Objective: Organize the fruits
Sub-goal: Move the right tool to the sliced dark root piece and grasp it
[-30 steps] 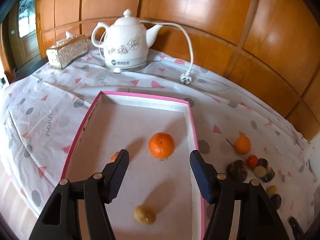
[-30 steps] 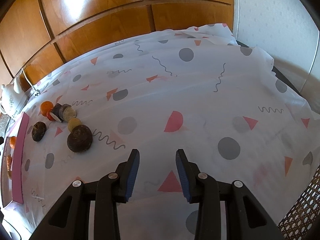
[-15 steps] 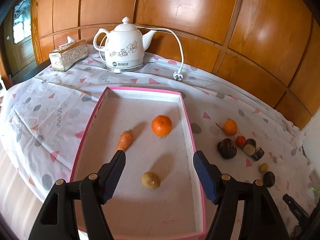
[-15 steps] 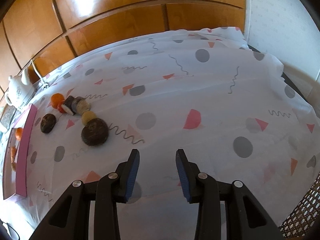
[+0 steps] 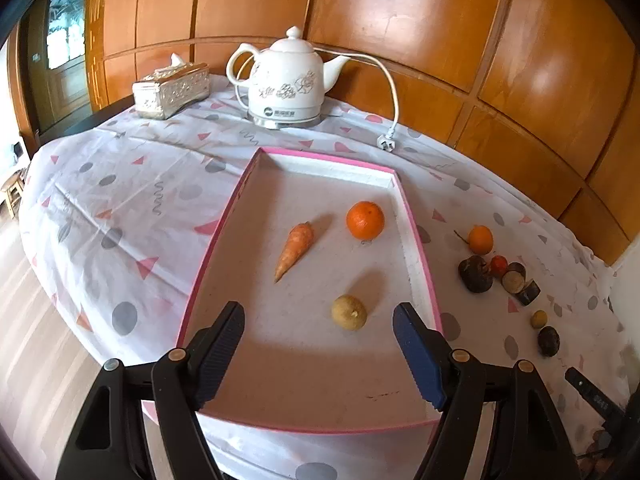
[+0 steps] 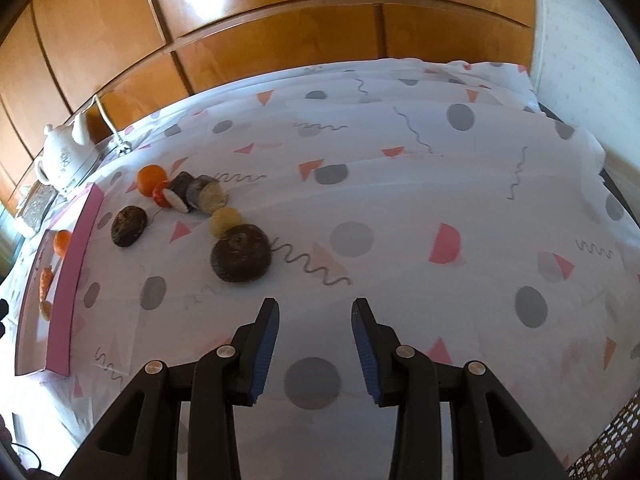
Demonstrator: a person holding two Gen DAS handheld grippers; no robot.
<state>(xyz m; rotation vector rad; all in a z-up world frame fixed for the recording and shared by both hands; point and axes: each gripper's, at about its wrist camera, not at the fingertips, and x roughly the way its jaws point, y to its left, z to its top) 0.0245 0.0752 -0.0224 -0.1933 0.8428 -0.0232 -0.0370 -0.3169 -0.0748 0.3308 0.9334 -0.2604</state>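
Tissue box (image 5: 172, 89): silver, patterned, at the far left of the table (image 5: 120, 184), against the wooden wall panels.
Kettle (image 5: 287, 82): white ceramic, upright on its base, just right of the tissue box; its white cord (image 5: 394, 100) loops down to a plug lying loose on the cloth.
Tablecloth (image 6: 400, 200): white, printed with grey dots, pink triangles and squiggles; it covers the whole table.
Tray (image 5: 216, 248): shallow, pink-rimmed, white inside, set in front of the kettle.
Carrot (image 5: 294, 250): lies inside the tray, tip pointing toward the camera.
Orange (image 5: 365, 220): inside the tray, right of the carrot, near the right rim.
Yellow-brown fruit (image 5: 349, 312): small, round, inside the tray, nearest the left gripper, apart from the carrot and orange.
Left gripper (image 5: 318, 354): hangs over the near end of the tray; its fingers are opening, standing wide, with nothing between them.
Loose fruit cluster (image 5: 496, 272): on the cloth, right of the tray and outside it; a small orange fruit (image 5: 480, 239), a dark round one, a small red one and cut dark pieces touch or nearly touch.
Small yellow fruit (image 6: 226, 220): on the cloth, touching the large dark one.
Large dark fruit (image 6: 241, 254): nearest the right gripper, ahead and to its left.
Right gripper (image 6: 315, 344): over bare cloth; fingers narrow, parted, gripping nothing.
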